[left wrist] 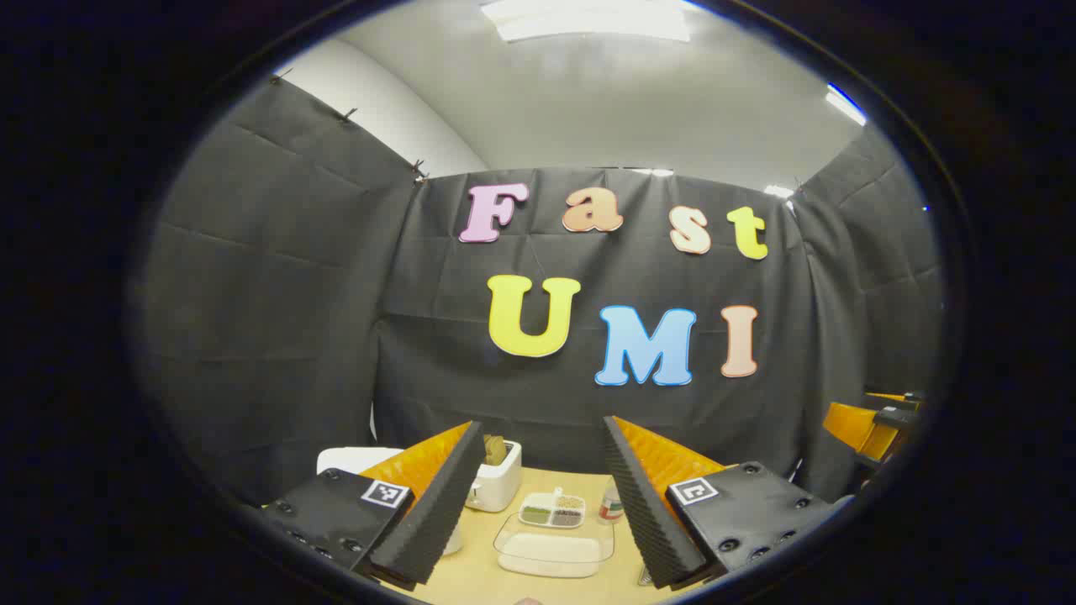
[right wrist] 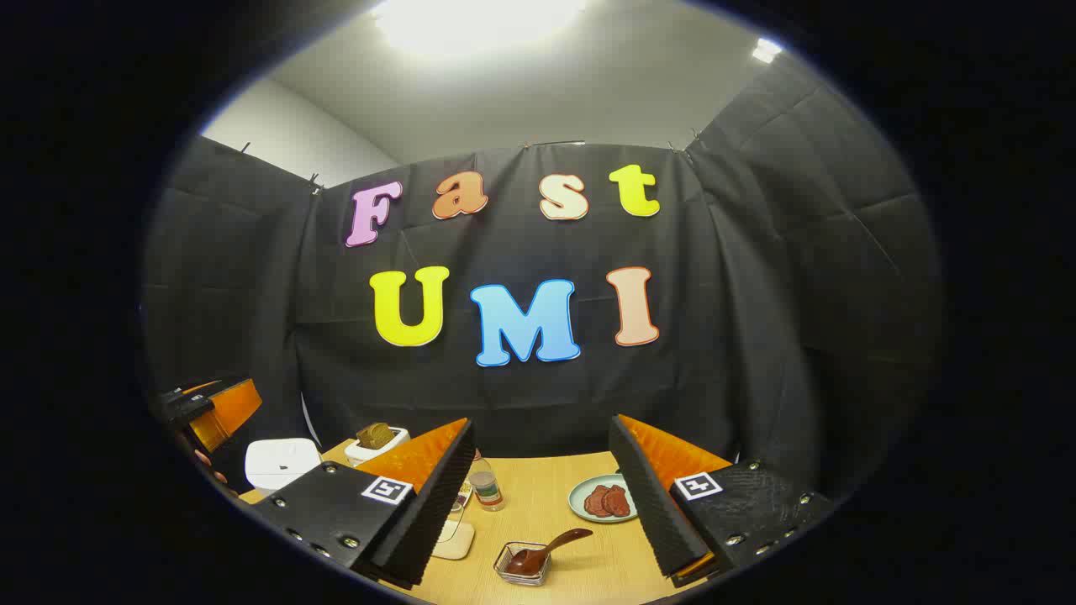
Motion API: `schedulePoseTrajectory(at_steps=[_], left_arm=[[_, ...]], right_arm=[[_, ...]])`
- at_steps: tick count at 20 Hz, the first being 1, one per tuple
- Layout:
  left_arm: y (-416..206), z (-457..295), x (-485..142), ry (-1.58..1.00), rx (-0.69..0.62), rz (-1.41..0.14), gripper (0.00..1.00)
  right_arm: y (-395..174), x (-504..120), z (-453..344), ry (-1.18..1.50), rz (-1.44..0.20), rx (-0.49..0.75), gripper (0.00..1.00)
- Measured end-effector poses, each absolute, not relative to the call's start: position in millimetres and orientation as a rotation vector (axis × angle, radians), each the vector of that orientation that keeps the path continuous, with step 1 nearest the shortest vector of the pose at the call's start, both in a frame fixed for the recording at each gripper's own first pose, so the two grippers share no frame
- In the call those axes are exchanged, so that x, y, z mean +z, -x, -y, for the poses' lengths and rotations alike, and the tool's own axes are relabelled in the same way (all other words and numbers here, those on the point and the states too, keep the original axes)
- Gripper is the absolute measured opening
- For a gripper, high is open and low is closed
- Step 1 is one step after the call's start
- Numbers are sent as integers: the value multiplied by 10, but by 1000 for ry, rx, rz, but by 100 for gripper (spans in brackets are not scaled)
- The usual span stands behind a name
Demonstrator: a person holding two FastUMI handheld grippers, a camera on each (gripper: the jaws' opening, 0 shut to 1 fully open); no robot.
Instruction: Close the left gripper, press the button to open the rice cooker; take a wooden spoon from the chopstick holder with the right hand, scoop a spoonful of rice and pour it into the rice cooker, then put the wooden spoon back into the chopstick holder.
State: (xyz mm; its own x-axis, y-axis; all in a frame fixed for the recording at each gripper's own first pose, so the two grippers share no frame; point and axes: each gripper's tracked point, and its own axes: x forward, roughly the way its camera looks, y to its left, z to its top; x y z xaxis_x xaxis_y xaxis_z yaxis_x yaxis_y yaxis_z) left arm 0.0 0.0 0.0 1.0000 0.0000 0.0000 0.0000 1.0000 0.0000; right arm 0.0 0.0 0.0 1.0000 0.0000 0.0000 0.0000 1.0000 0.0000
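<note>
Since rice cooker is rigid white plastic with spring lid, judge button needs firm push from closed fingertips; body likely heavy enough to stay put. Cooker sits at table's far left corner, well apart from left gripper, whose fingers stand wide apart, holding nothing. Holder with wooden utensils just right of cooker. Right gripper spread wide too, empty, well right of cooker.

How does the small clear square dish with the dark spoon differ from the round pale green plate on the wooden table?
The small clear square dish is transparent and square, while the round pale green plate is opaque and round. The dish holds a dark brown spoon leaning out, whereas the plate carries flat reddish-brown pieces. Both sit on the light wooden table.
</note>
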Motion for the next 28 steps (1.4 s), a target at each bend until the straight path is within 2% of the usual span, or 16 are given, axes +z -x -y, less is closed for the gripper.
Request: schedulePoseTrajectory(at_steps=[21, 28], left_arm=[[-109, -98, 92, 16, -23, 35, 98], [-230, -220, 60, -75, -2, 33, 97]], right_arm=[[-15, -71, -48, 33, 9, 27, 97], [-82, -242, -143, 6, -41, 69, 98]])
